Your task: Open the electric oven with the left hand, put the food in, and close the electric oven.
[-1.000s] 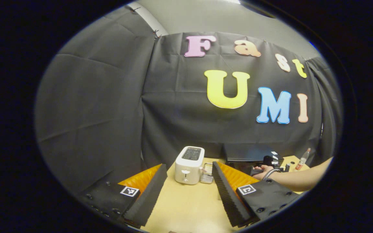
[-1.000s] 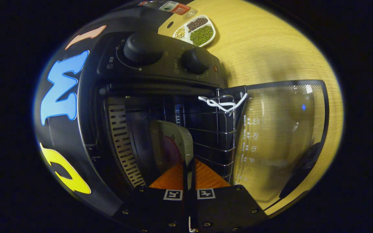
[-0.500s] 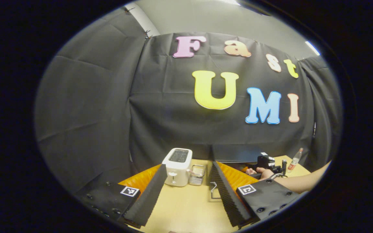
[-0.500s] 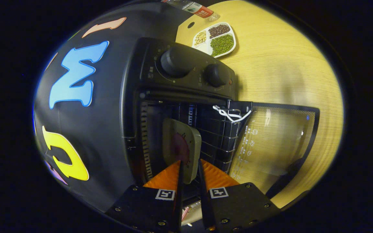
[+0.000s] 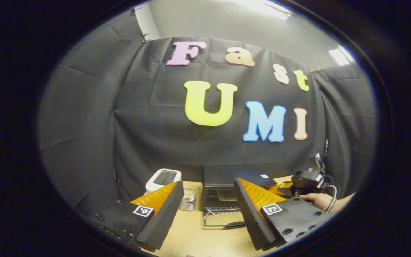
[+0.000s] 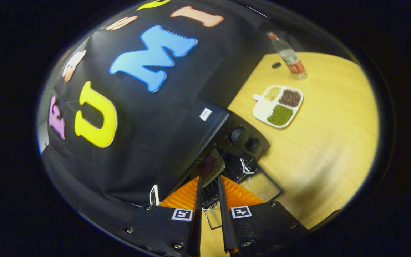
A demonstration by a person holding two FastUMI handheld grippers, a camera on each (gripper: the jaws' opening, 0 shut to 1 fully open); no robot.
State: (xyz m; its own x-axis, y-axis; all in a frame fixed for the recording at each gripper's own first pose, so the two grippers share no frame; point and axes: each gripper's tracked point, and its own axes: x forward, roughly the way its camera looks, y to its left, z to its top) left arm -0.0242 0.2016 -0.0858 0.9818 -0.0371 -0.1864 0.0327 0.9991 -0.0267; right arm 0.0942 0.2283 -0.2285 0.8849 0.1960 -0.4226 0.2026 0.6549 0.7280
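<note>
The black electric oven (image 5: 239, 175) stands at the back of the table with its glass door (image 5: 223, 218) folded down flat. A pale plate with dark reddish food (image 6: 211, 165) lies on the rack inside. My right gripper (image 6: 209, 178) hangs back from the oven mouth, tilted, its fingers a narrow gap apart with nothing between them. The plate sits just beyond its tips. My left gripper (image 5: 208, 182) is raised in front of the oven, wide open and empty. In the left gripper view a hand (image 5: 318, 201) holds the right gripper (image 5: 284, 186) to the right of the oven.
A white toaster (image 5: 162, 177) and a small metal rack (image 5: 189, 200) stand left of the oven. On the wooden table (image 6: 326, 142) to the oven's right are a divided dish of beans (image 6: 278, 105) and a plastic bottle (image 6: 288, 56). Two knobs (image 6: 244, 139) face forward.
My right gripper let go of the plate inside the oven and drew back out and upward. The left gripper swung so the open oven now lies between its fingers.
</note>
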